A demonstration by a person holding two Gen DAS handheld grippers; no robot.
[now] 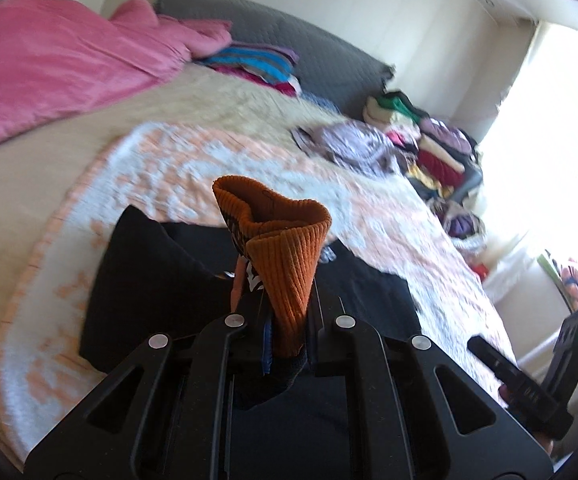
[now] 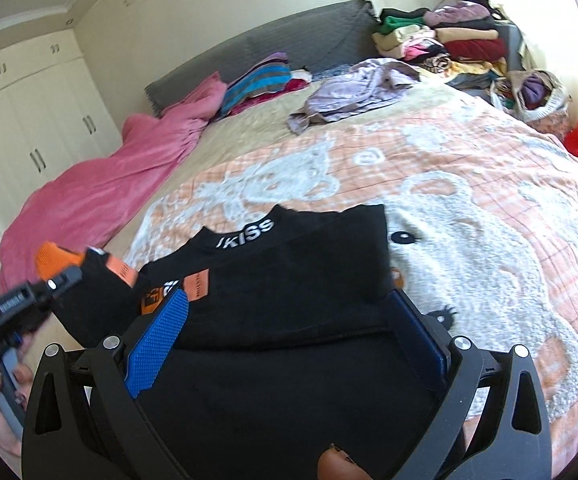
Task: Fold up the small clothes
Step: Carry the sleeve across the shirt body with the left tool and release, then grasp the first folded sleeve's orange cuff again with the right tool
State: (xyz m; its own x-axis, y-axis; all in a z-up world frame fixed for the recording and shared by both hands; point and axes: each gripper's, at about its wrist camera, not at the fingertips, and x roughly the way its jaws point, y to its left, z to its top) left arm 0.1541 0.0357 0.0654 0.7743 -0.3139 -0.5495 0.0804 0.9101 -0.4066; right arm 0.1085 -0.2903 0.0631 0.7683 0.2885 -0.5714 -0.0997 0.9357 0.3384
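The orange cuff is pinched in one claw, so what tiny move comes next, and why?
Probably carry the orange cuff across the black top and lay it flat. The left claw has it pinched, lifted and bunched, while the right claw is open over the top.

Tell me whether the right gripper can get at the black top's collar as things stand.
Probably yes: the right gripper stands open over the black top, and nothing covers the collar ahead. The left gripper holds the orange cuff aside.

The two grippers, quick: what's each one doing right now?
Left gripper: shut on the orange cuff of the black top.
Right gripper: open, holding nothing.
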